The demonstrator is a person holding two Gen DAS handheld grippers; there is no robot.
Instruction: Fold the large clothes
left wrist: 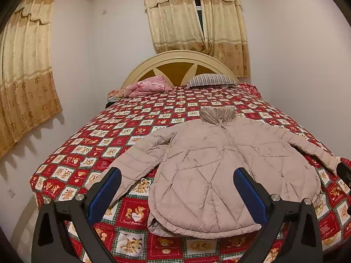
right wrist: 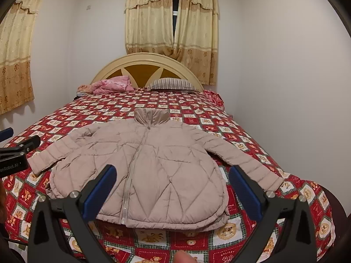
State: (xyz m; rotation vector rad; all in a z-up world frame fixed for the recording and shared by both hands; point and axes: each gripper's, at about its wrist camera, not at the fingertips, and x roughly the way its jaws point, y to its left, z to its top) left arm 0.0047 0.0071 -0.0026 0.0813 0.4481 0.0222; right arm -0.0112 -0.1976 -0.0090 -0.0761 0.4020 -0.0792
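A beige quilted jacket lies flat and face up on the bed, zipped, its collar toward the headboard and its hem toward the foot end. Both sleeves are spread out to the sides of the jacket's body, resting on the red teddy-bear patterned bedspread.

The left gripper hovers over the jacket's hem on the left-sleeve side, its blue-padded fingers wide apart with nothing between them but the cloth below — not touching it. The right gripper hangs above the hem on the other side, its fingers likewise spread wide and gripping nothing.

Beyond the jacket's collar, against the headboard, sit a striped pillow and a crumpled pink quilt. Behind the headboard hang cream and gold curtains; a second curtain hangs on the wall left of the jacket.
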